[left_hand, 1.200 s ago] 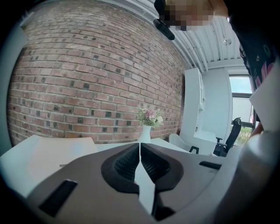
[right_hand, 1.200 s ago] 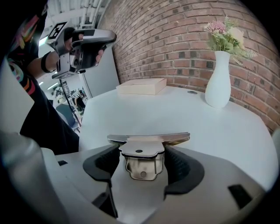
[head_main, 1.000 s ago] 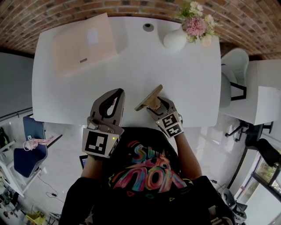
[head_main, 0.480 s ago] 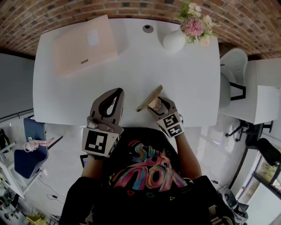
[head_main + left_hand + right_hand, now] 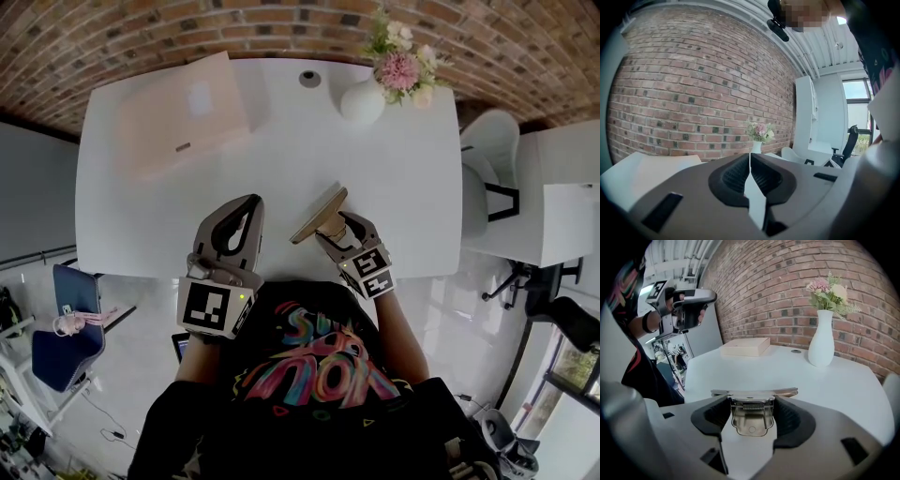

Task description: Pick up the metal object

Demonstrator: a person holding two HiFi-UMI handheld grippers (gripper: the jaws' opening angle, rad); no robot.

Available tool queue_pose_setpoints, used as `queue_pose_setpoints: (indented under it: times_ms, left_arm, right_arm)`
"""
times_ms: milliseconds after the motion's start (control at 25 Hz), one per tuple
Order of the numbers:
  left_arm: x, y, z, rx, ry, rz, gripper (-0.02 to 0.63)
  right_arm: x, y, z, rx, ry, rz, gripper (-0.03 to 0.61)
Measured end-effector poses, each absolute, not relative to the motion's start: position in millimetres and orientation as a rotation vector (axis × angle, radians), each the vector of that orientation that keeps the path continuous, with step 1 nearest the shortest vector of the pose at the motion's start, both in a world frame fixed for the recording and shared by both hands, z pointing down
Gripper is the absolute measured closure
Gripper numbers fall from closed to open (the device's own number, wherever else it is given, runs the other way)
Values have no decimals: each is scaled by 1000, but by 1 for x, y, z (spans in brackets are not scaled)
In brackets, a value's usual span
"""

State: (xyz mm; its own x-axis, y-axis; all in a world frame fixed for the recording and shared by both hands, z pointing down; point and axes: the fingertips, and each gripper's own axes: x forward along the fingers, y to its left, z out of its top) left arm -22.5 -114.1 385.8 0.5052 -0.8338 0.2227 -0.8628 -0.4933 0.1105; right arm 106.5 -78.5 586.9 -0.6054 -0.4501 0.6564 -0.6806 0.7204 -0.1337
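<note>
Object: metal clip (image 5: 751,417), held over the near edge of the white table (image 5: 394,159) | Grip: right gripper (image 5: 333,230) clamped on the sides of its sprung body, flat bar across the jaw tips | Handling: likely light, stiff and slippery; the body's sides suit best | Left gripper (image 5: 750,161): closed, empty, alongside

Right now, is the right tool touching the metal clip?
Touching. The right gripper view shows the metal clip sitting between the right tool's two pads, with both pads pressed against its sides.
</note>
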Motion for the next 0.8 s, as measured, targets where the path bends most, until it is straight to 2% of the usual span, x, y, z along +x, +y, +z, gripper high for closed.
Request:
queue_pose_setpoints:
  times_ms: [800]
  left_arm:
    - [-15, -105, 361, 2583, -1463, 144, 584]
  right_arm:
    - [97, -108, 423, 997, -2621, 253, 278]
